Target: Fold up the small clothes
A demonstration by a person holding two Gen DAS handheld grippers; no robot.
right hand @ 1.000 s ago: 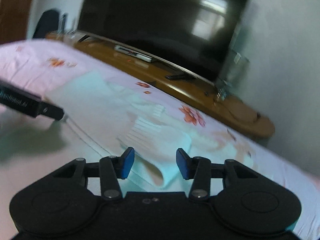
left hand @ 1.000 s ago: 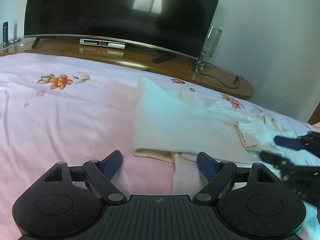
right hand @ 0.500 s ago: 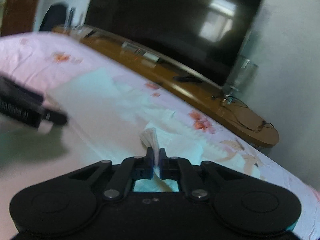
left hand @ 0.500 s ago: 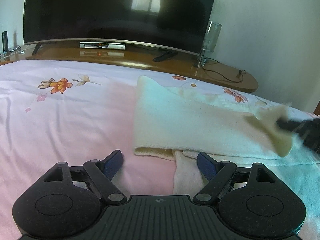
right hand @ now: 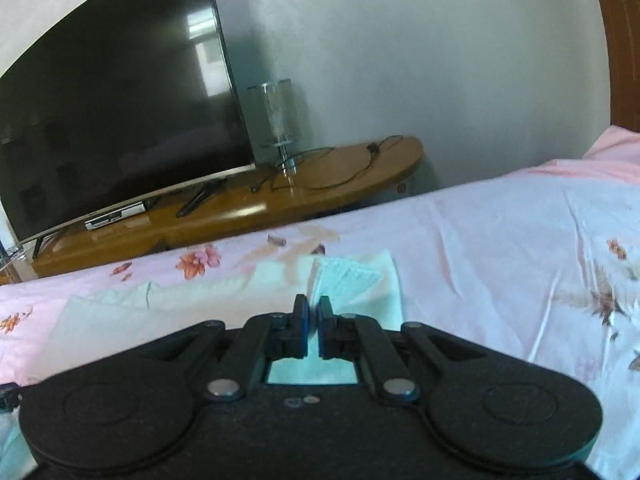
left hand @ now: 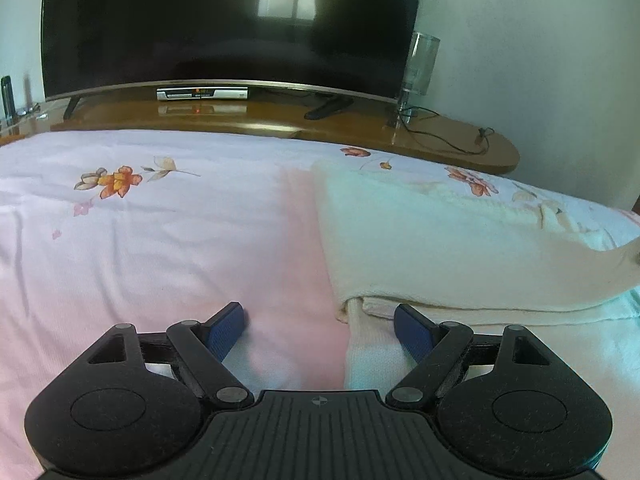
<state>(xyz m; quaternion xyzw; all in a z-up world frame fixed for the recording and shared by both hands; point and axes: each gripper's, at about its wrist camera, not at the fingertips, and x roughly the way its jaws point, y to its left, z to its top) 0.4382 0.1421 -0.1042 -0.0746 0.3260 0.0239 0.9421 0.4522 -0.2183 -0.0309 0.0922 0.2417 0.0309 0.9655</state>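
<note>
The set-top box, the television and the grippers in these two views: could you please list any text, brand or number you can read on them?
None can be read.
Set-top box: a small red display glows, too small and blurred to read.
Television: no readable brand; the screen is dark.
Left gripper: only a small round crosshair mark on the body, no lettering.
</note>
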